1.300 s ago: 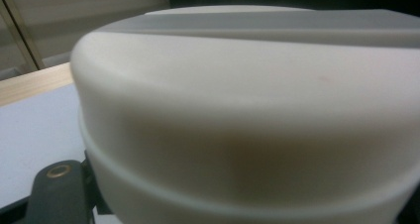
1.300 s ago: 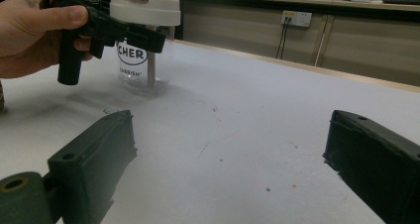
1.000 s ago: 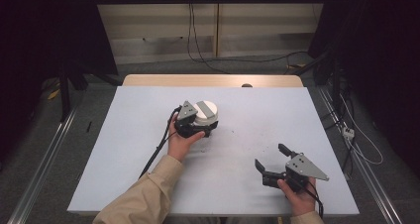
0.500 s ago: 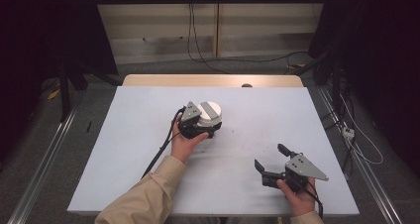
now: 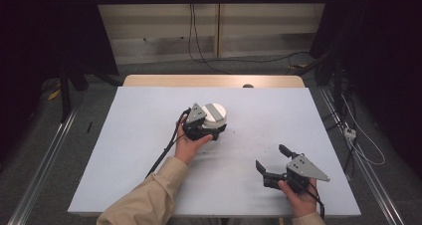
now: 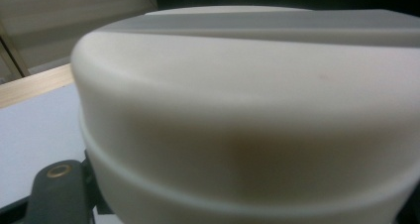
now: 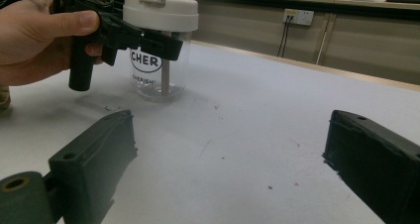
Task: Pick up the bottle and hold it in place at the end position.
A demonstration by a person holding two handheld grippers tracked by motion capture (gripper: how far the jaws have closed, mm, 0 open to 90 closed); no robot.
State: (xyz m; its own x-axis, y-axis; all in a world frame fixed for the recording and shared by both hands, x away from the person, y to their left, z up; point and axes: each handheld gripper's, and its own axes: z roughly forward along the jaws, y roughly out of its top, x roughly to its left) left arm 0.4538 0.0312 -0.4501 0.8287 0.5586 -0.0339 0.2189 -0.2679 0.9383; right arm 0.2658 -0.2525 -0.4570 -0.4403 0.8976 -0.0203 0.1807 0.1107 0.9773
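jar [image 5: 215,116] upright mid-table, left gripper [image 5: 204,130] clamped around it just under the white lid [image 7: 159,10]; right gripper [image 5: 271,166] wide, empty, jar at its 10 o'clock, well apart.

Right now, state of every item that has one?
Jar: upright on the table, clear, looks empty.
Lid: white, on the jar.
Left tongs: shut on the jar just under the lid.
Right tongs: open, holding nothing, resting low near the table's front edge.
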